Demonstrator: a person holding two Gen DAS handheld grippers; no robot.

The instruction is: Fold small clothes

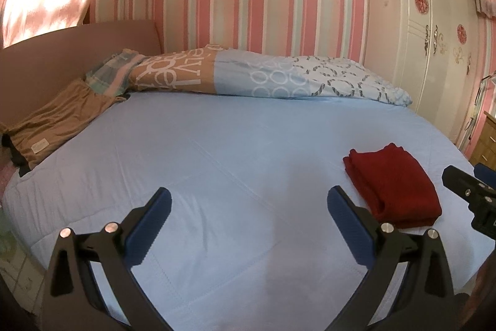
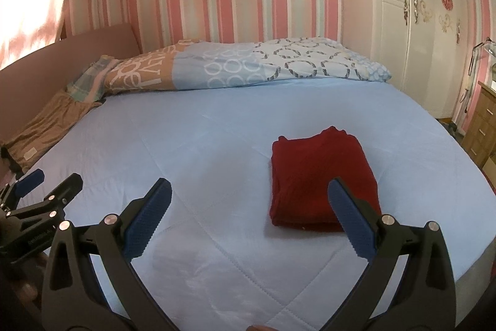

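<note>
Left claw wide and empty over the blue bed, folded red cloth beside its right finger, right claw wide, cloth just ahead, brown garment far left, duvet beyond, nothing between

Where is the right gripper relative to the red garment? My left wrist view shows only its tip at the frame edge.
Observer: The right gripper is open and empty. Its right finger overlaps the near right corner of the folded red garment in the picture; I cannot tell if they touch.
Operator: Is the garment's near left corner flat? My own finger covers part of it.
Observer: Yes, that corner lies flat on the blue sheet, with the layers stacked evenly.
</note>
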